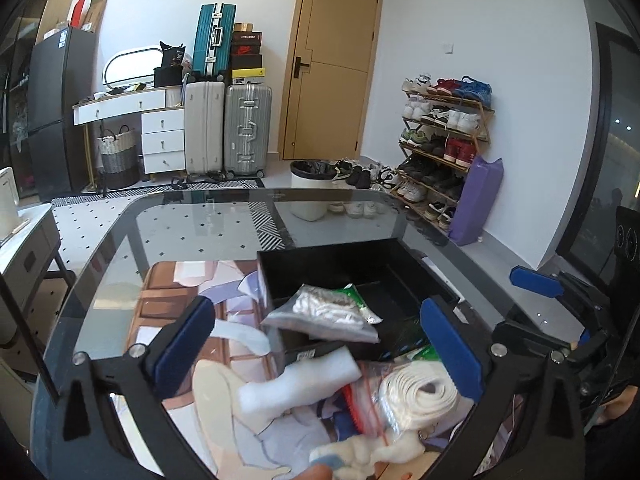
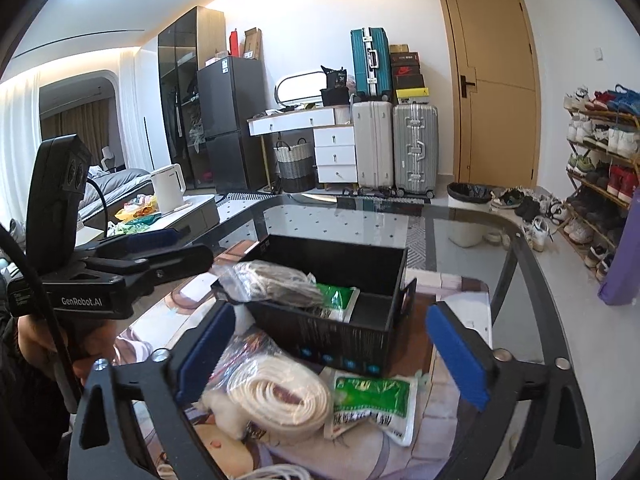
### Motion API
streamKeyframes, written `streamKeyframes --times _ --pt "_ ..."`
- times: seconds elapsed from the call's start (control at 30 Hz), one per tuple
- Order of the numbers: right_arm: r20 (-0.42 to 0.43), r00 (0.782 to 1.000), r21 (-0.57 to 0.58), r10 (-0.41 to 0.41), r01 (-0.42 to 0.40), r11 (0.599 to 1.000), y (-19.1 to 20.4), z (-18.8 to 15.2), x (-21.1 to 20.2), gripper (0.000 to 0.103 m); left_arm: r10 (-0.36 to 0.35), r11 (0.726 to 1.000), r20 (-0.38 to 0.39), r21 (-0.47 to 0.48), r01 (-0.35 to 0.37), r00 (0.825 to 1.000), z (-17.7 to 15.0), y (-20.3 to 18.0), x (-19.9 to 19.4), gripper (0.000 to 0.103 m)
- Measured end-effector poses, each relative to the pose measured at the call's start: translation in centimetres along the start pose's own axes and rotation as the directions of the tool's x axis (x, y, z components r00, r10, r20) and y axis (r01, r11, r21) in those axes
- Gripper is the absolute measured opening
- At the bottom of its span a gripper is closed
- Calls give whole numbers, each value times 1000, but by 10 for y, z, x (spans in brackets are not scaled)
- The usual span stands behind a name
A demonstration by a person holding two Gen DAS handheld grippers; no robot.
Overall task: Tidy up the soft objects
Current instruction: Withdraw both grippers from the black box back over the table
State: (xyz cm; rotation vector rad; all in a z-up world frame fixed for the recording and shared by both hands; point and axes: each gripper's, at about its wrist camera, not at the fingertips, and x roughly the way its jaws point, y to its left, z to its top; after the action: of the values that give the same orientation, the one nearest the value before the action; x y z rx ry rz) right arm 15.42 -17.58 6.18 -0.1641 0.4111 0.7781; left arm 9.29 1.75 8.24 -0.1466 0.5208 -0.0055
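Note:
A black bin (image 1: 360,264) (image 2: 352,332) stands on a printed mat on the glass table. A clear bag of whitish cloth (image 1: 324,312) (image 2: 272,280) lies over its rim beside a green-white packet (image 2: 340,300). In front of the bin lie a bagged white coiled band (image 1: 420,396) (image 2: 276,392), a white foam piece (image 1: 296,384), a second green-white packet (image 2: 372,404) and a small cream plush (image 1: 360,456). My left gripper (image 1: 320,348) is open above the foam piece. My right gripper (image 2: 332,356) is open above the coiled band and packet.
The glass table's edge (image 1: 240,194) curves ahead. Beyond it are a white bin (image 2: 468,212), suitcases (image 1: 228,128), a shoe rack (image 1: 440,152), a door and a side table with a kettle (image 2: 168,188). The left gripper's body (image 2: 100,276) is at the right wrist view's left.

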Motion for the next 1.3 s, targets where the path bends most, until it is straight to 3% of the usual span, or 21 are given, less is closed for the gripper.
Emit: streamKeyframes --times 0.87,1.3 --pt "-67 998 47 6 -3 999 4 -38 -31 102 62 998 -55 30 -60 997 -41 6 -23 103" --pt "-121 991 53 57 -51 997 17 -63 -44 102 71 997 -74 35 -69 995 -52 5 -25 103"
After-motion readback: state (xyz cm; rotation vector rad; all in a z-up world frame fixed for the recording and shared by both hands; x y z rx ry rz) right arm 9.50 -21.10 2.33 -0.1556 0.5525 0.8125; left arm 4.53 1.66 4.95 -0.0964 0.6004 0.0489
